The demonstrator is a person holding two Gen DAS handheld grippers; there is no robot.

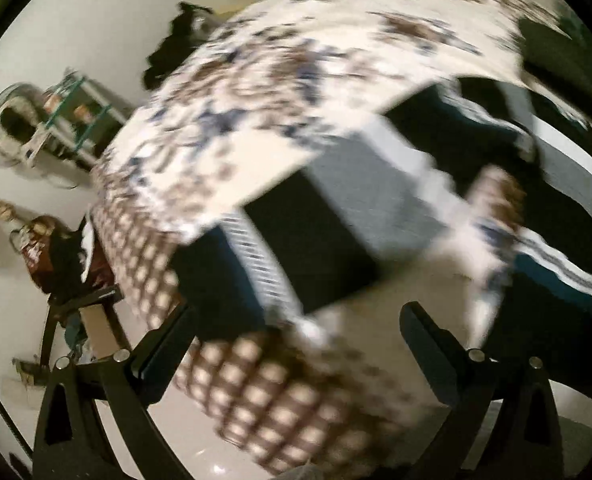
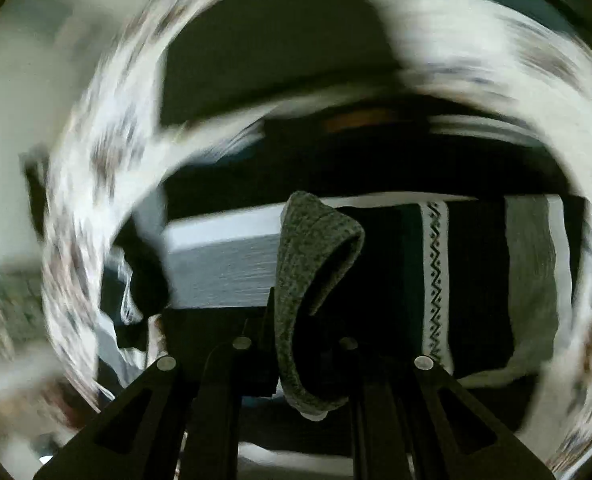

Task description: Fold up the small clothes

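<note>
Left hand-held gripper (image 1: 296, 344) tilted steeply downward over the patterned bedspread (image 1: 256, 92), fingers (image 1: 164, 344) spread wide apart, nothing clamped between them. Whole left view smeared by motion blur. Between and just beyond those spread fingers, a hanging edge of bedspread in a brown checked print; farther out, a folded striped garment (image 1: 335, 216) in black, grey and white lying flat on the bed, apart from the fingers. Right hand-held gripper (image 2: 296, 344) seen from behind along its two black arms, fingers drawn together and clamped on a grey knitted sock (image 2: 307, 280); sock standing up from the pinch, its open cuff curling over toward the right. Beyond the sock, the same striped garment (image 2: 475, 280) spread across the middle and right of the view, with a white band of black zigzag running through it; touching or merely behind, impossible to tell. Blurred ring of patterned bedspread around the rim of the right view. Open room: pale floor (image 1: 76, 32) to the left of the bed, with a metal rack (image 1: 80, 120) and a round shiny container (image 1: 8, 120) well apart from the bed edge, a dark heap of cloth (image 1: 176, 48) at the far left corner of the bed, and a brown bag (image 1: 40, 248) close to the near left edge.
</note>
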